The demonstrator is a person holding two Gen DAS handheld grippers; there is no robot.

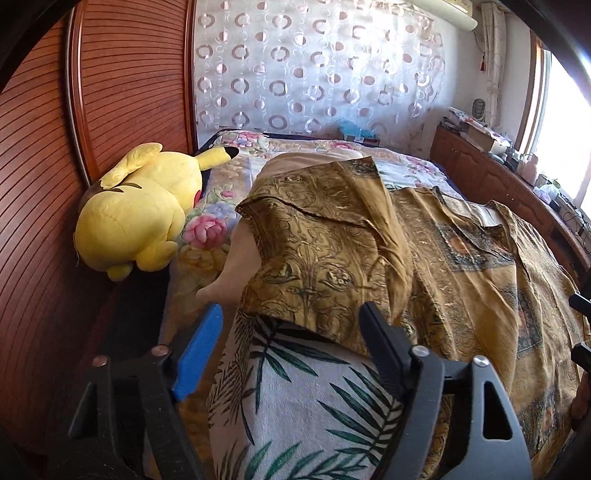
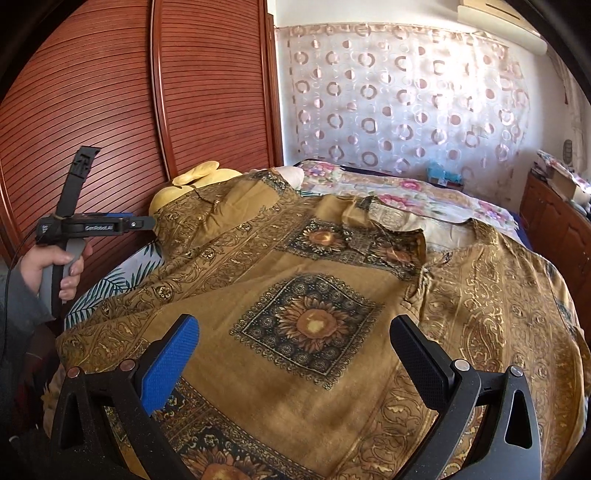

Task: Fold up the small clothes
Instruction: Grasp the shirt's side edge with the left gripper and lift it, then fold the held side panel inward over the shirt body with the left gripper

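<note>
A lived-in home bedroom. A bed [image 1: 417, 162] with a floral quilt [image 2: 424, 192] fills the middle, and a yellow plush toy [image 1: 136, 218] lies at its 9 o'clock edge against a slatted reddish wooden wardrobe [image 2: 110, 92]. At 12 o'clock a sheer curtain with ring patterns [image 1: 317, 70] hangs behind the bed. At 3 o'clock a low wooden cabinet [image 1: 491, 184] cluttered with small household items runs beneath a bright window [image 1: 569, 122], with an air conditioner [image 2: 498, 22] mounted high on the wall.
</note>
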